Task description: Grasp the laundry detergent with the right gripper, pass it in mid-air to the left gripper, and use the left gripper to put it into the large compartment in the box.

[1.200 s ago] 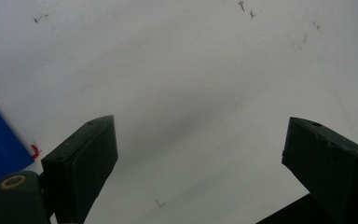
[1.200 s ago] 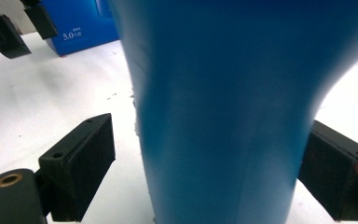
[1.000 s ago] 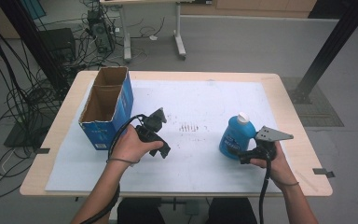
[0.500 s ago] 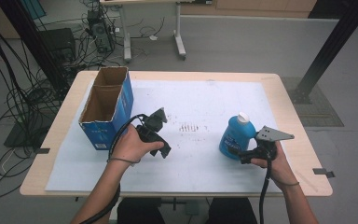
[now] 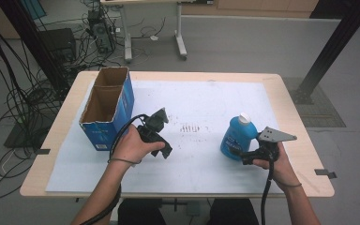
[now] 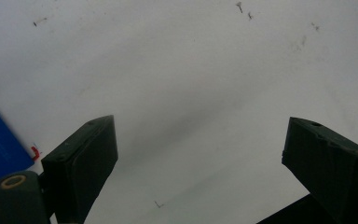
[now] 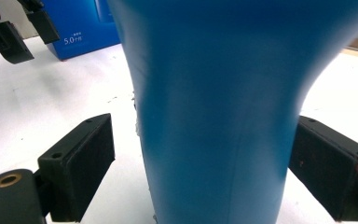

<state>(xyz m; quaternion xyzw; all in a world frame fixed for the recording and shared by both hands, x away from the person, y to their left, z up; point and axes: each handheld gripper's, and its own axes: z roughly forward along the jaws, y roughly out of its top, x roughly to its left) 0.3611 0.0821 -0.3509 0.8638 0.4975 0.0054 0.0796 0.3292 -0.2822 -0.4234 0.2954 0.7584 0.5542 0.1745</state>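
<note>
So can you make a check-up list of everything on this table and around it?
Surface: white sheet on a wooden table, with small dark marks.
Job's things: blue bottle, white cap, upright; open blue box at the left.
Clutter: nothing seen.
Grippers: left gripper open over bare sheet; right gripper open around the bottle, a gap showing on one side.
Cables: one trails from each gripper; a tangle on the floor.
Surroundings: grey floor, another table's legs, black post.
</note>
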